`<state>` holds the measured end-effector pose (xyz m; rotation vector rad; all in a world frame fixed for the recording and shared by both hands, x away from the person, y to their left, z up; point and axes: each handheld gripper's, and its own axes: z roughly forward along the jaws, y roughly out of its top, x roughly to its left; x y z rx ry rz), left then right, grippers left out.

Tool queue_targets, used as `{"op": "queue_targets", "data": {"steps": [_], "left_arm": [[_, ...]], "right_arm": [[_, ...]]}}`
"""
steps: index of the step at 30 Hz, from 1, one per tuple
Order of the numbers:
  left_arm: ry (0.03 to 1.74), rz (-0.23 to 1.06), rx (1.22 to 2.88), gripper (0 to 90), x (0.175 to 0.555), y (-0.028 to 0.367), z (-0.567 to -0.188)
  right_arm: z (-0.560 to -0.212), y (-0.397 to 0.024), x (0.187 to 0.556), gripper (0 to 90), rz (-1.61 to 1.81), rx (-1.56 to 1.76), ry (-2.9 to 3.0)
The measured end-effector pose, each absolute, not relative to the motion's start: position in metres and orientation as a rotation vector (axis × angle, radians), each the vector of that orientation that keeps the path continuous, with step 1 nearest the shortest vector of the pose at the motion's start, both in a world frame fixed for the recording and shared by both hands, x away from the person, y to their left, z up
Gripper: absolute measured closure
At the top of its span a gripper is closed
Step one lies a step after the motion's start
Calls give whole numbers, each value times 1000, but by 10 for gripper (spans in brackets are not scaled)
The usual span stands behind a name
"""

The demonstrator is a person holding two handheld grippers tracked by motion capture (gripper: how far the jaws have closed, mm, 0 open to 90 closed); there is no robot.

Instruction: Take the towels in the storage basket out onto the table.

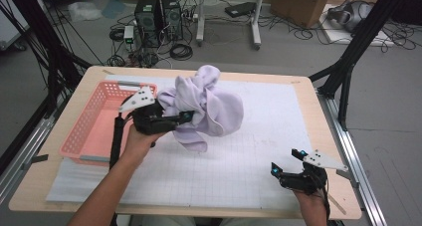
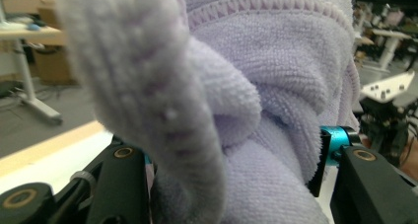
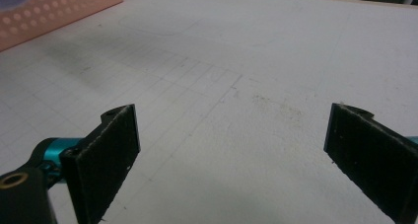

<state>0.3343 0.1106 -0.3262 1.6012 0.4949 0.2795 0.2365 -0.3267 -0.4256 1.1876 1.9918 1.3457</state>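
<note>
Step in hand: carrying the towel. Left tongs (image 1: 186, 117) are pinching a bunched lavender towel (image 1: 209, 106), centre-left of the high view, lifted clear of the desk (image 1: 239, 166) just right of the pink basket (image 1: 87, 131). In the left gripper view the terry cloth (image 2: 256, 100) is packed between both jaws, overlock-stitched hem at the top.

Right tongs (image 1: 288, 161) sit lower right, jaws spread wide with nothing between them, low over the white gridded mat (image 3: 222, 86).

Next move, likely: set the towel down on the mat or into the basket, then release. Soft, floppy pile; folds will sag and drape unpredictably. The basket is rigid perforated plastic, rectangular.
</note>
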Motion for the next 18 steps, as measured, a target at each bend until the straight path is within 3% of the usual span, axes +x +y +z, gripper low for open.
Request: {"op": "queue_targets", "data": {"steps": [9,18], "left_arm": [[460,182,1630,482,341,66,-350],[535,127,1725,475,358,46,-391]], "right_arm": [[-426,-331,234,55,1331,1203,1987],[-428,-332,234,55,1319,1211,1995]]}}
